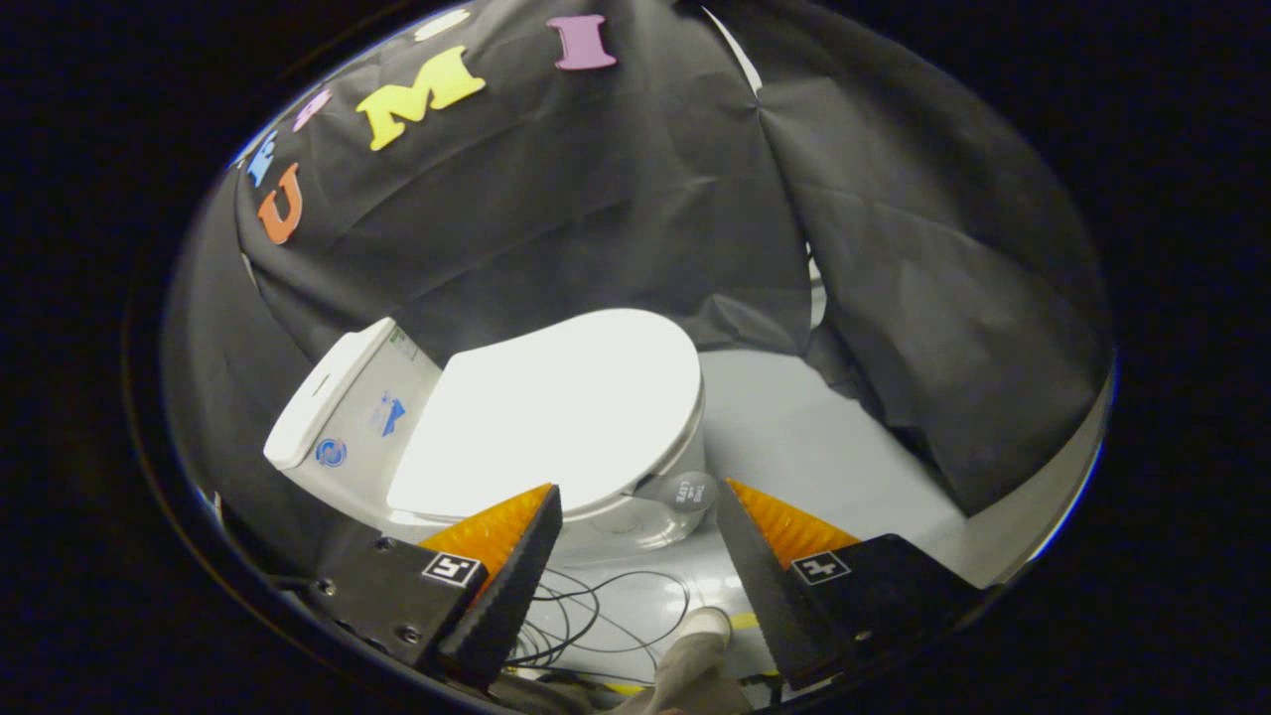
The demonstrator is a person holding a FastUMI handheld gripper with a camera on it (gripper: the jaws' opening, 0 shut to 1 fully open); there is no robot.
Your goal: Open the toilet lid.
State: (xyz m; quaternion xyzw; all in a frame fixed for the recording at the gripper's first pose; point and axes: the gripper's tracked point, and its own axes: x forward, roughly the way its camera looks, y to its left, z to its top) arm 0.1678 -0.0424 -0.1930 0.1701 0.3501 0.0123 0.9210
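— Lid (pixel 556 412) up yet?

— No. Down flat on the bowl, shut all the way round as far as can be seen. Nothing done so far.

— Tongs (pixel 635 497)?

— Spread wide, holding nothing. Apart from the lid, no contact anywhere. Left finger's tip overlapping the lid's near edge in the view, but seemingly in front of it, not on it.

— Position of the lid against the fingers?

— Beyond them and a bit to the left. Tank (pixel 343 412) at the far left end, rounded front end toward the right, floor (pixel 814 437) past that. Front rim just ahead of the gap between the fingers.

— So everything left to do?

— Looks so: close in, catch the front rim, swing it up toward the tank. Probably a hook under the edge or a pinch on the rim; hard to judge which from here.

— Anything in the way?

— Loose cables (pixel 616 606) on the floor below the gap, and a pale tube (pixel 695 641) near them. Low down, likely clear of the path.
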